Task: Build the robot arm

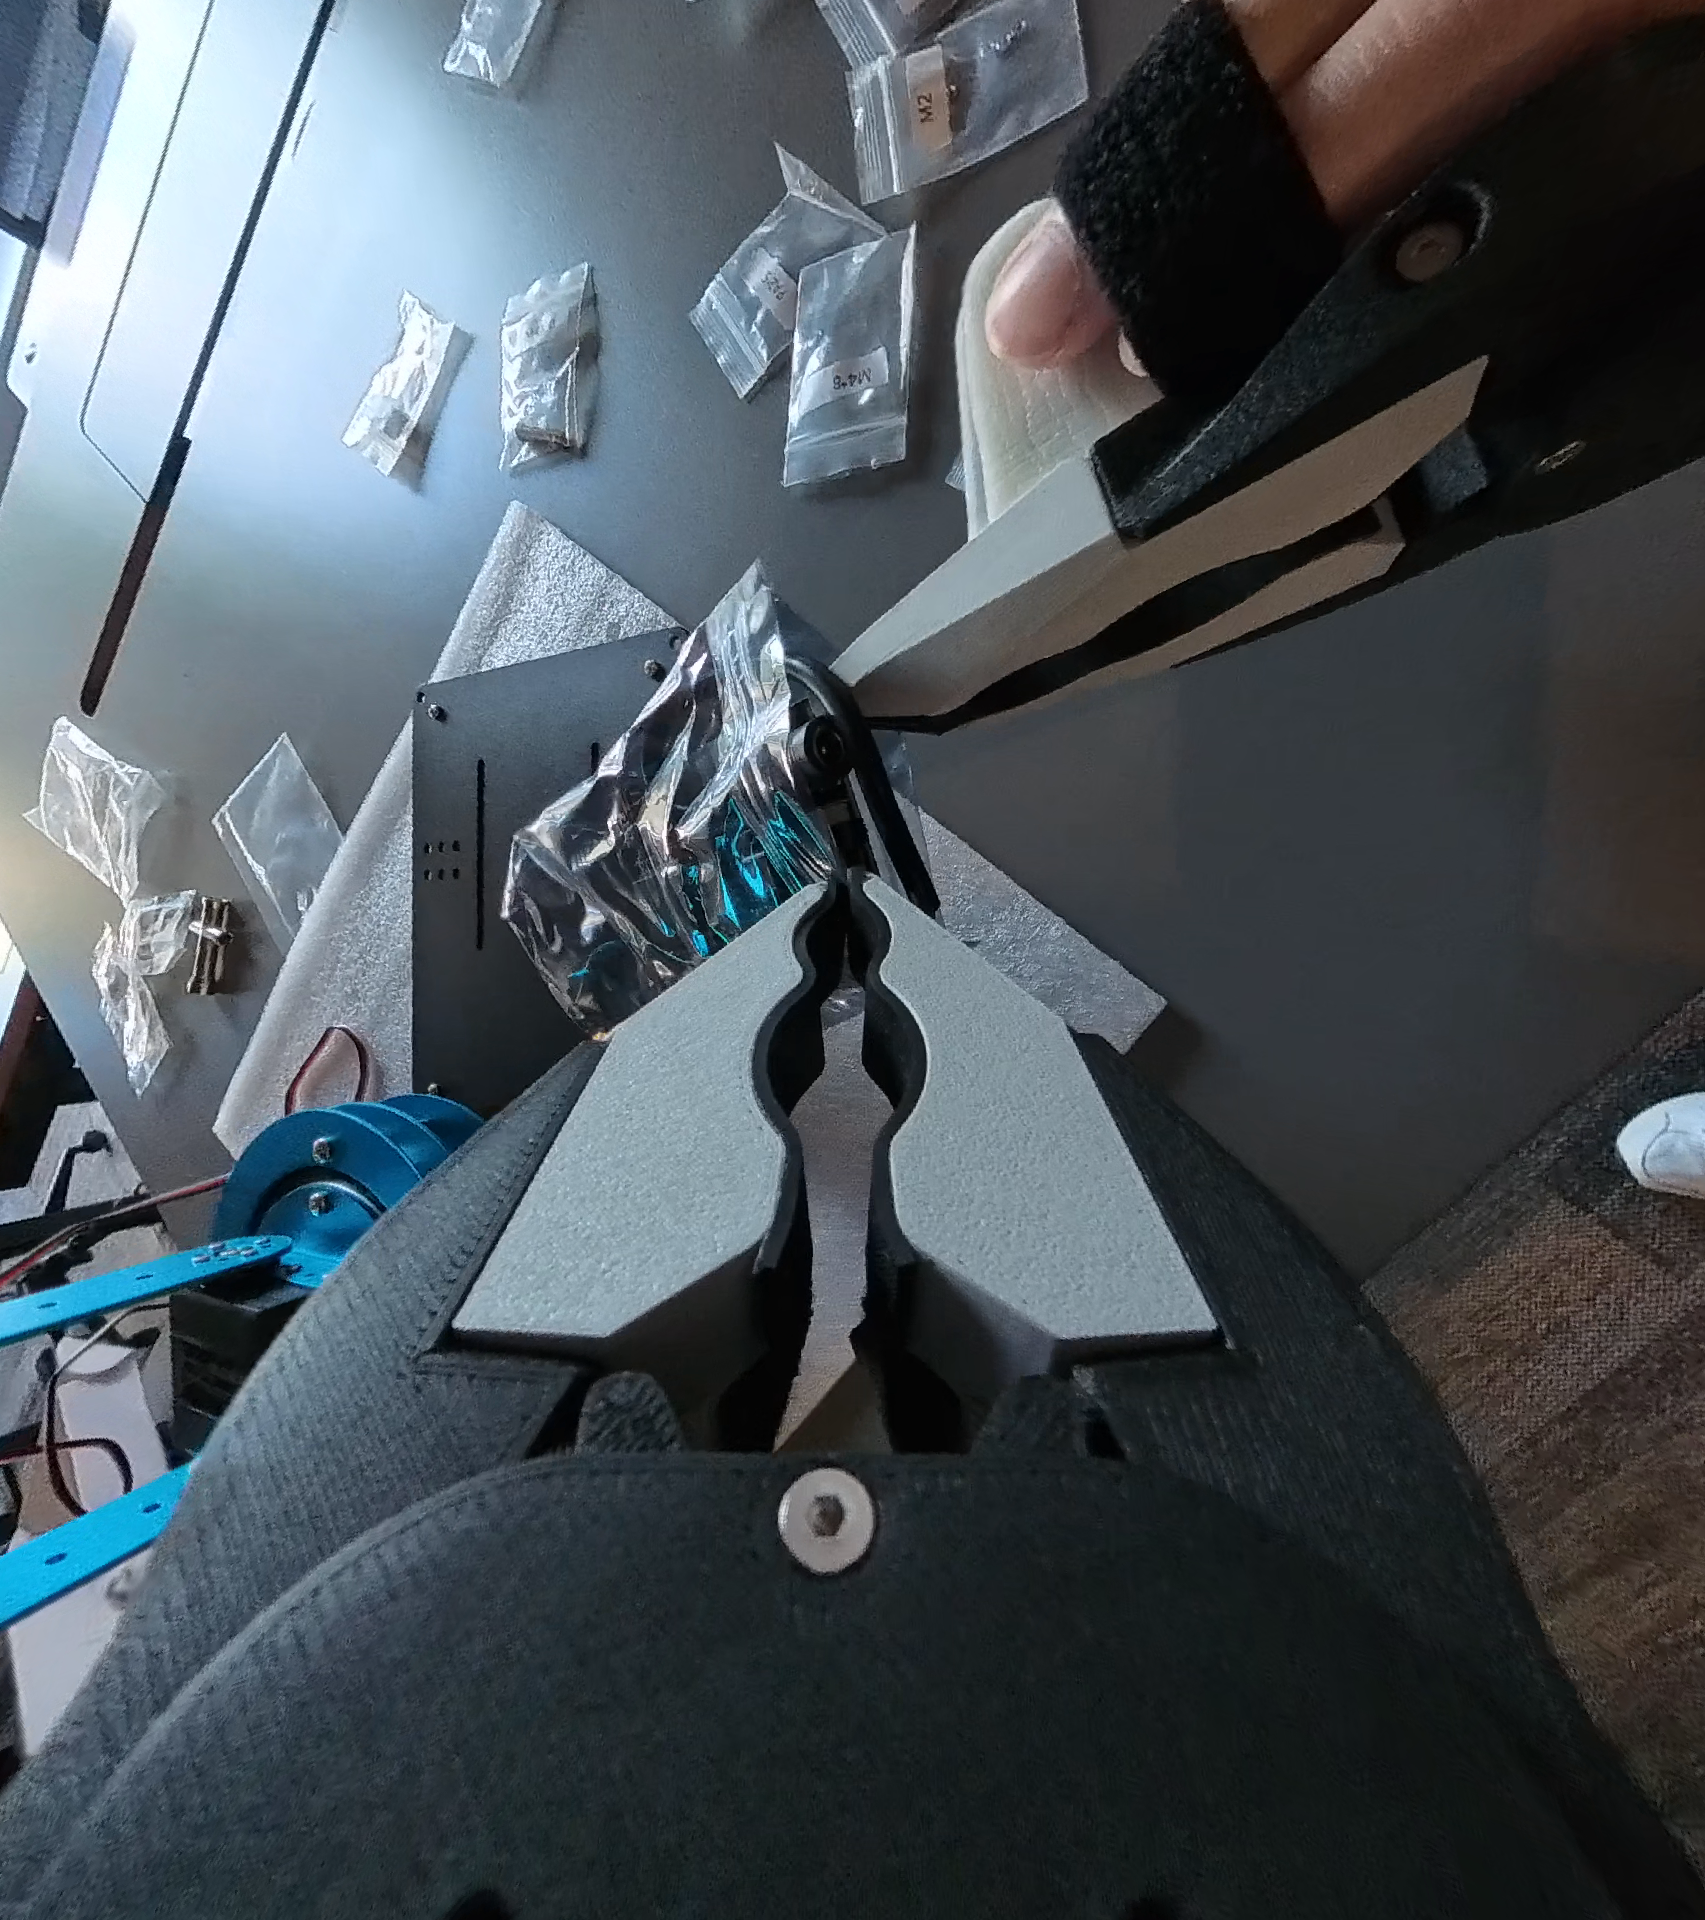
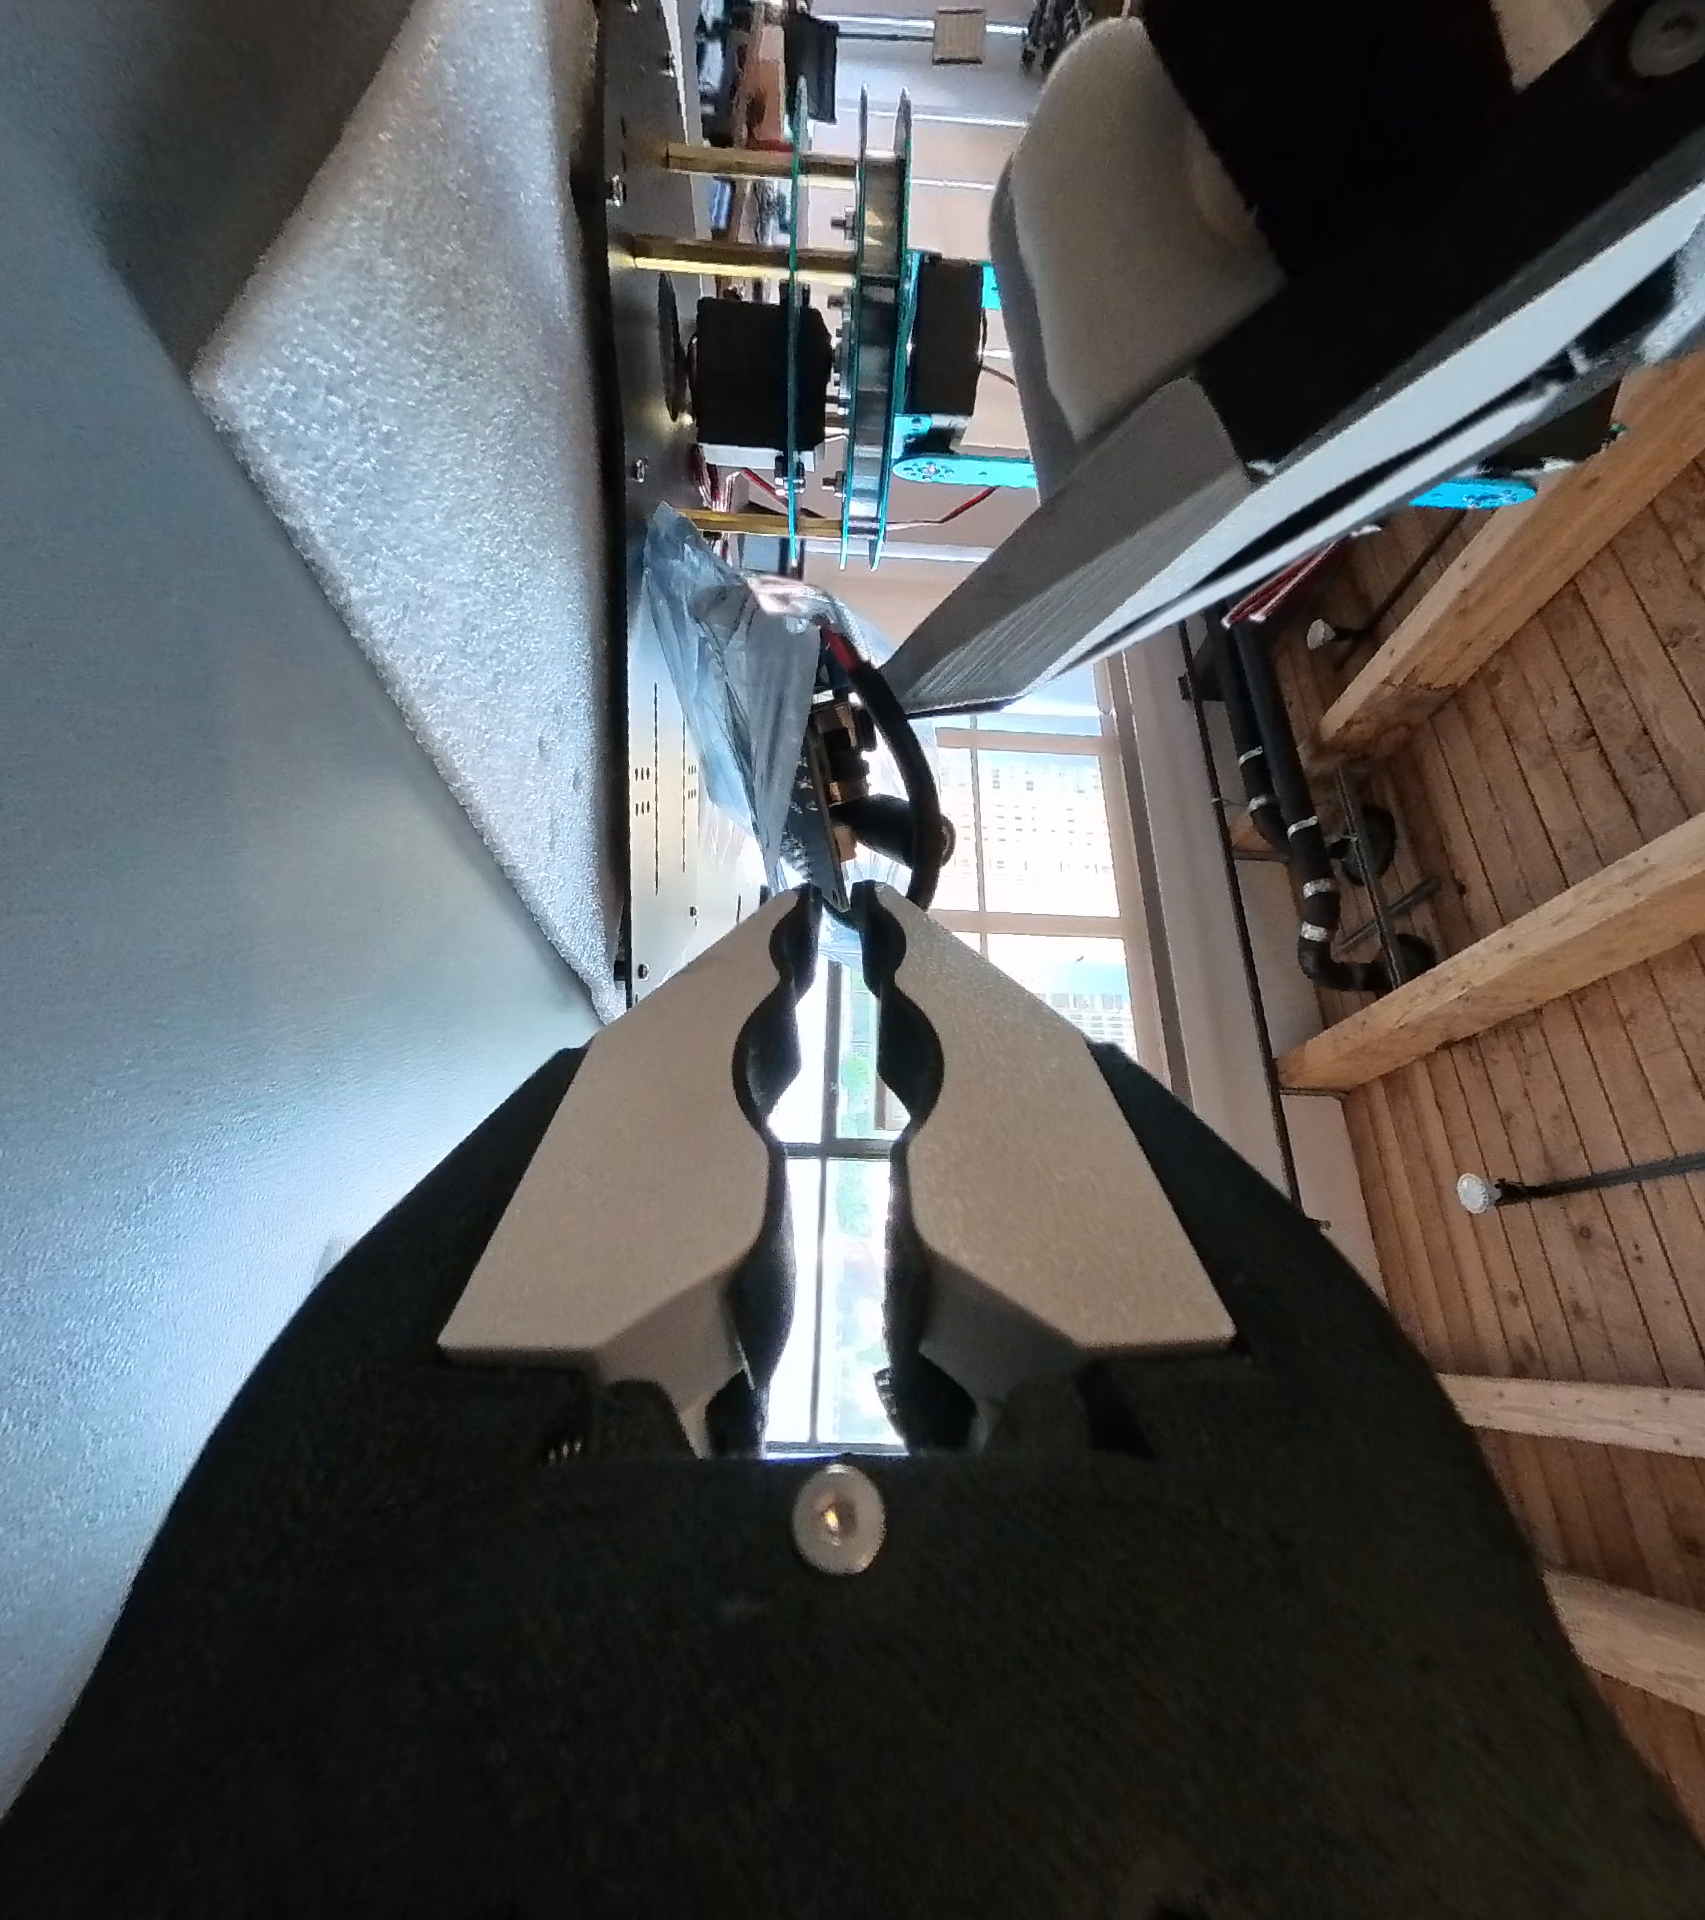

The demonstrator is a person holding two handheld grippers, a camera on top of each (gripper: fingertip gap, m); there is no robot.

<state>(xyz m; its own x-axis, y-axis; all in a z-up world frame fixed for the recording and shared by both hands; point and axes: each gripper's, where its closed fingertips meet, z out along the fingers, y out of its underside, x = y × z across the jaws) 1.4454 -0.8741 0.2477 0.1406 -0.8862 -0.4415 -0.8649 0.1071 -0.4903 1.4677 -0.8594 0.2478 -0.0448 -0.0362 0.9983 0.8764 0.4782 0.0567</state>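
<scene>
Left gripper [image 1: 850, 894]: clenched on crinkled silver anti-static bag [image 1: 661, 831] | right gripper [image 2: 835, 894]: clenched on small black circuit board [image 2: 822, 821] | beneath: black perforated metal plate [image 1: 474, 831].

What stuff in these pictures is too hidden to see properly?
- Left wrist view: the part inside the shiny bag is hidden by crinkled, reflective plastic.
- Left wrist view: the small bags hold bits too small to make out.
- Left wrist view: the blue frame is cut off by the left edge.
- Right wrist view: the right tool covers where it pinches the small board.
</scene>
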